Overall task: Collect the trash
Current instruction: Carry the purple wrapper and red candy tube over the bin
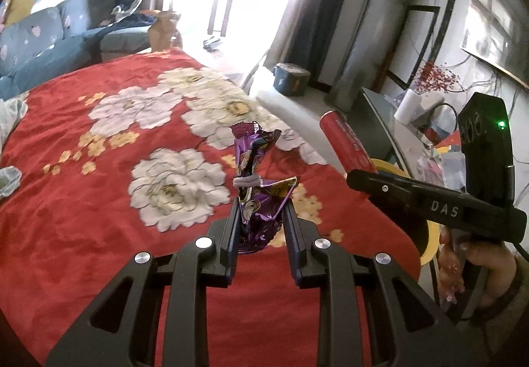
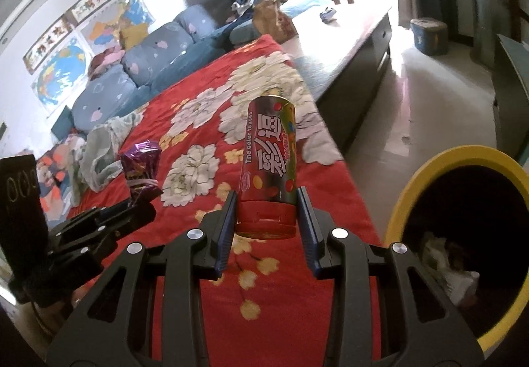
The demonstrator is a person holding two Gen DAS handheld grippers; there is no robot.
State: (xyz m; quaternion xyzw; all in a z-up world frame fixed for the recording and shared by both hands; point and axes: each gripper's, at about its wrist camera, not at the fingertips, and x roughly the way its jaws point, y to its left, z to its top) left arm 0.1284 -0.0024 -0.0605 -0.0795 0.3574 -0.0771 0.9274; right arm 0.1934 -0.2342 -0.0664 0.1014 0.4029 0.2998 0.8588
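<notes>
Above one red bedspread [image 1: 99, 201]: one wrapper [image 1: 258, 201], one can [image 2: 269, 162].

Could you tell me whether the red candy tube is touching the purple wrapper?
Apart. The left wrist view shows red bedspread between the purple wrapper and the red candy tube.

Here's the bed, spread with a red blanket [image 2: 274, 317] printed in big white flowers and small yellow blossoms, wrinkled and running right to the edge. Over on its far side a pale, crumpled cloth [image 2: 99, 148] lies bunched directly on the red, beside a colourful patterned fabric [image 2: 56, 168]. Beyond the bed's edge, pale floor [image 2: 420, 96] catches bright window light.
</notes>
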